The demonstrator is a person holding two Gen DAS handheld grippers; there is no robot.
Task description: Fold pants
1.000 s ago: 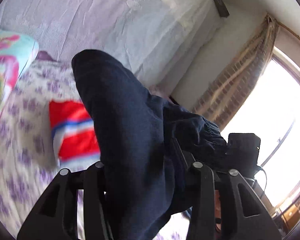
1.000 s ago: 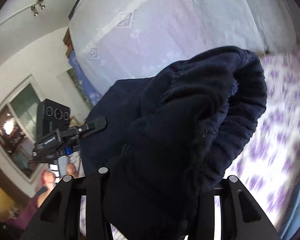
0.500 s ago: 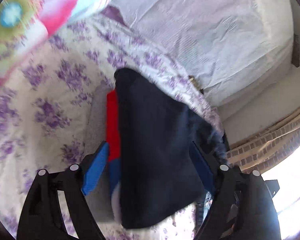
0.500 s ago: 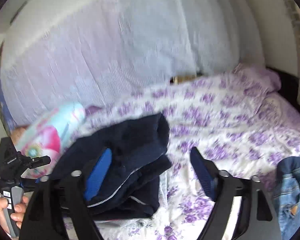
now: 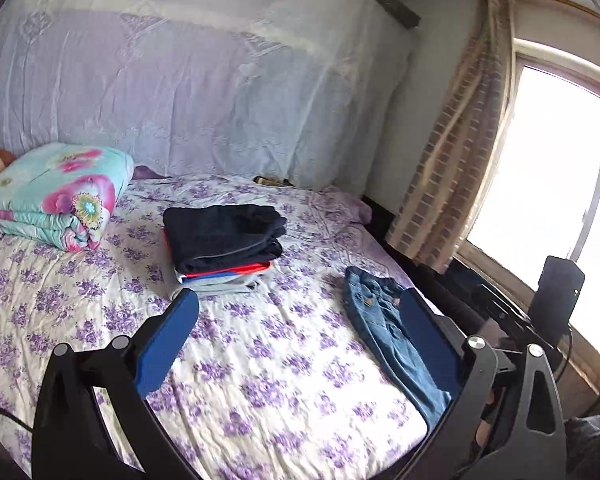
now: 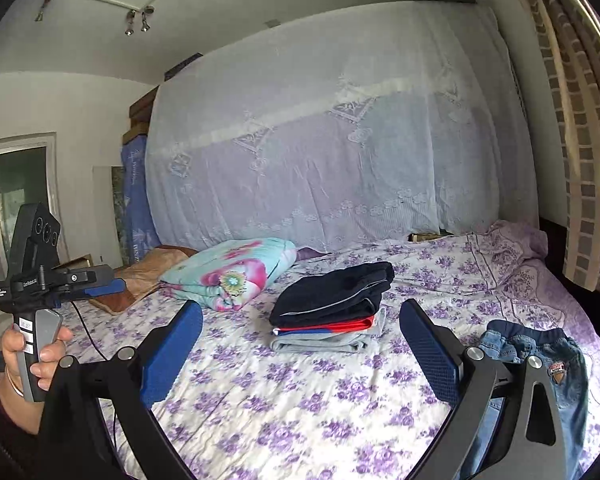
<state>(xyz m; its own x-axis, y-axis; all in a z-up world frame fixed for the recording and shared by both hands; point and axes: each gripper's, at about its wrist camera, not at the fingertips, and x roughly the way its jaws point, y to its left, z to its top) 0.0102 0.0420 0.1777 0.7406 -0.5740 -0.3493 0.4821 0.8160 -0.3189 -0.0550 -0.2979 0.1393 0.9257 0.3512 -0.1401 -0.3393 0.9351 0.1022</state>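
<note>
Folded navy pants lie on top of a stack of folded clothes in the middle of the bed; they also show in the right wrist view. Blue jeans lie unfolded near the bed's right edge and show in the right wrist view too. My left gripper is open and empty, held back from the stack. My right gripper is open and empty, also back from the stack. The left gripper shows from the side in the right wrist view.
The bed has a purple-flowered sheet. A folded floral quilt lies at the far left. A white lace net hangs behind. A curtain and bright window are on the right. A phone on a stand is beside the bed.
Both grippers were shut on the navy pants, set them down on the stack, opened and pulled back away from it.
</note>
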